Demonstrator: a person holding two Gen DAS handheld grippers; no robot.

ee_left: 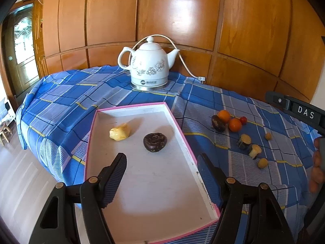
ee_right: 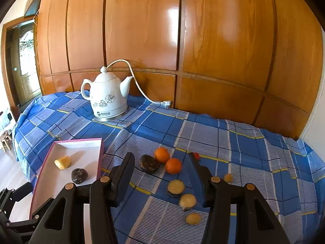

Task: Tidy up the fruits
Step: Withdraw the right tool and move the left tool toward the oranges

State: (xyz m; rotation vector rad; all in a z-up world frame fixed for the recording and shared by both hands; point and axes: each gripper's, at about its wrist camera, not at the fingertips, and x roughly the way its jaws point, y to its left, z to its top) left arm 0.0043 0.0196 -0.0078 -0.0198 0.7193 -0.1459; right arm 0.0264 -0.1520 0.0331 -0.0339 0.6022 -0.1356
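Observation:
A white tray with a pink rim (ee_left: 130, 106) (ee_right: 79, 140) lies on the blue checked cloth. It holds a yellow fruit piece (ee_left: 119, 132) (ee_right: 62, 162) and a dark brown fruit (ee_left: 155, 142) (ee_right: 79, 175). My left gripper (ee_left: 162, 158) hovers open over the tray's near half, with nothing between its fingers. To the right, loose on the cloth, lie two oranges (ee_right: 161, 155) (ee_right: 173, 165), a dark fruit (ee_right: 150, 164), a small red fruit (ee_right: 196, 155), two cut pieces (ee_right: 176, 187) (ee_right: 187, 201) and two small yellow balls (ee_right: 228, 178) (ee_right: 193, 218). My right gripper (ee_right: 160, 157) is open above this cluster and holds nothing.
A white flowered kettle (ee_left: 149, 65) (ee_right: 109, 97) stands on its base at the back, its cord running to a plug (ee_right: 166, 103) by the wooden wall panels. The table's left edge drops to the floor. A hand (ee_left: 316, 162) shows at the right edge.

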